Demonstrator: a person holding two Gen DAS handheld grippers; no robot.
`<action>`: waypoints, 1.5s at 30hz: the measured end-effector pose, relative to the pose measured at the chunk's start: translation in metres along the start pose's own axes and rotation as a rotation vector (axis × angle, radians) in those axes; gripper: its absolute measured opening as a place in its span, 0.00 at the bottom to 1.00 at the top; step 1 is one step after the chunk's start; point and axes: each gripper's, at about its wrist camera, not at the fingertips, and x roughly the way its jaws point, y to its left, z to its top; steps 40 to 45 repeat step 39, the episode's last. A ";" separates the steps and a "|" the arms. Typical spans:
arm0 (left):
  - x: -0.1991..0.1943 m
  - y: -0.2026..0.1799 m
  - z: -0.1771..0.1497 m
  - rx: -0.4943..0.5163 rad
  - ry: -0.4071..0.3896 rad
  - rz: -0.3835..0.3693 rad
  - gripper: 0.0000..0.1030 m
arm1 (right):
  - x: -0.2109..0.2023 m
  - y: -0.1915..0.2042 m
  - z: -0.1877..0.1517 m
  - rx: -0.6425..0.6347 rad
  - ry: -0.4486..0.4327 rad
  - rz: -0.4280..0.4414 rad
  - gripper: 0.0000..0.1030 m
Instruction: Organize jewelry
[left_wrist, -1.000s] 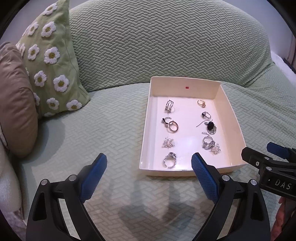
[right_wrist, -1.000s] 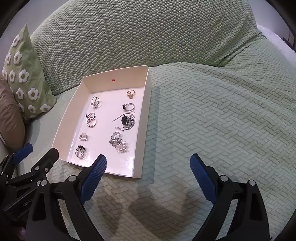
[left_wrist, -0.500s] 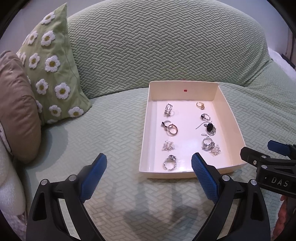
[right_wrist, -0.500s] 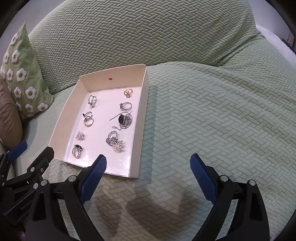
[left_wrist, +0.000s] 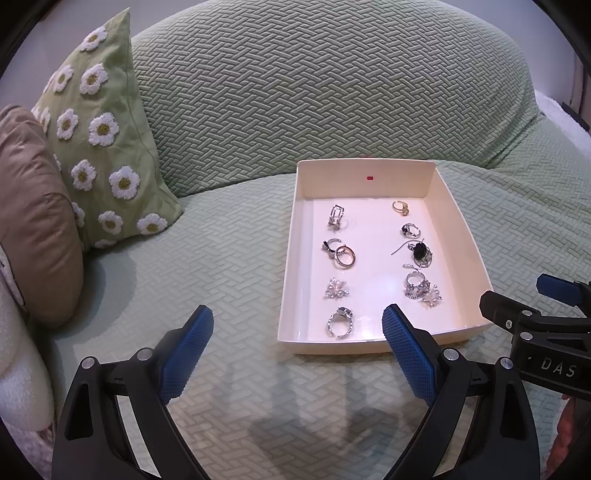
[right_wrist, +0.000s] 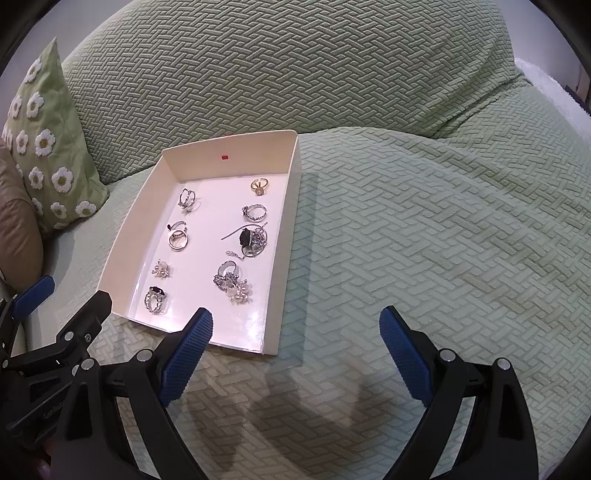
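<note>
Meanwhile, left gripper (left_wrist: 297, 334) and right gripper (right_wrist: 295, 334) are hovering, fingers spread, empty | jewelry tray (left_wrist: 476, 266) is resting on green bedspread (right_wrist: 424, 240).

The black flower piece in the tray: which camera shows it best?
The right wrist view: the black flower piece appears larger, with its wire stem and tangled silver rings visible. The left wrist view shows it smaller, farther away.
</note>
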 end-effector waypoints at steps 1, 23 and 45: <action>0.000 0.000 0.000 -0.002 0.001 -0.002 0.86 | 0.000 0.000 0.000 -0.001 0.001 -0.001 0.88; 0.003 0.002 0.000 -0.022 0.012 -0.017 0.86 | 0.005 0.002 -0.002 -0.024 0.005 -0.005 0.88; 0.000 0.000 0.000 -0.017 -0.004 -0.019 0.86 | 0.007 0.001 -0.001 -0.037 0.011 -0.003 0.88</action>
